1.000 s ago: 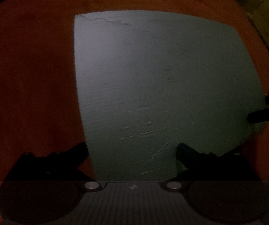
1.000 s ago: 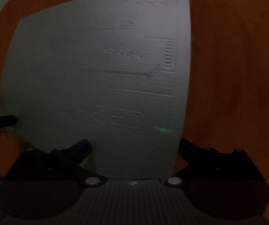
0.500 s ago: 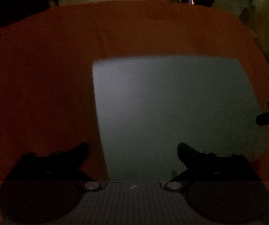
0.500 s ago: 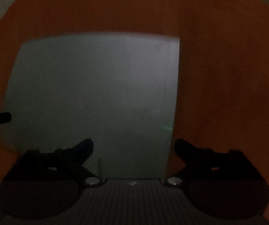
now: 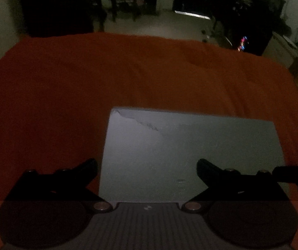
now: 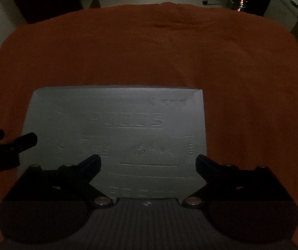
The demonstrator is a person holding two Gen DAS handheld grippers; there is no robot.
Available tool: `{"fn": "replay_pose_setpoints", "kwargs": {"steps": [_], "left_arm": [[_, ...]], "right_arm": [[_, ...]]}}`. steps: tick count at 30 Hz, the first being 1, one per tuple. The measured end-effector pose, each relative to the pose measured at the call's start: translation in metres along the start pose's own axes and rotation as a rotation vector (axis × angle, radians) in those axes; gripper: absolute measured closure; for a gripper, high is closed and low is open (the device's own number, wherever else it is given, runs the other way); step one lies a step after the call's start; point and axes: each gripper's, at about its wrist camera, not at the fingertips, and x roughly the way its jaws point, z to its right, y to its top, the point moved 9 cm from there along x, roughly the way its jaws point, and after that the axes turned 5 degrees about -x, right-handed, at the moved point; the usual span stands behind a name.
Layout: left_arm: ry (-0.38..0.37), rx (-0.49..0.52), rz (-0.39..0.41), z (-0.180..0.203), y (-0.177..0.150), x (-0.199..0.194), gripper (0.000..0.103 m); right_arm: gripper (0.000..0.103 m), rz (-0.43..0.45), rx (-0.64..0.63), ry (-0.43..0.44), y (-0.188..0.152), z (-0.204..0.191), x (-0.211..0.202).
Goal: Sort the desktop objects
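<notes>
Across the lower middle of both wrist views, a flat grey board (image 5: 190,156) lies on the worktop's orange cloth (image 5: 86,83). At the left, the left tool (image 5: 147,166) stands wide apart and empty over the board's left edge. At the right, the right tool (image 6: 149,160) is equally wide and empty above the board's embossed lettering (image 6: 134,120).

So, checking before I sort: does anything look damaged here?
Yes. The grey board on the orange cloth has a torn, peeling patch at its far left corner, seen from the left wrist.
</notes>
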Motion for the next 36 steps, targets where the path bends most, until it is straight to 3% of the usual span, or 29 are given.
{"fn": "replay_pose_setpoints", "kwargs": {"steps": [8, 14, 36], "left_arm": [[-0.020, -0.023, -0.049, 0.014, -0.011, 0.007, 0.000], [0.002, 0.059, -0.040, 0.023, -0.017, 0.005, 0.000], [-0.009, 0.088, -0.081, 0.027, -0.021, 0.007, 0.000]], "right_arm": [[0.002, 0.022, 0.024, -0.010, 0.000, 0.008, 0.000], [0.002, 0.028, 0.014, -0.008, -0.009, 0.015, 0.001], [0.002, 0.007, 0.018, 0.002, -0.014, 0.007, -0.002]]}}
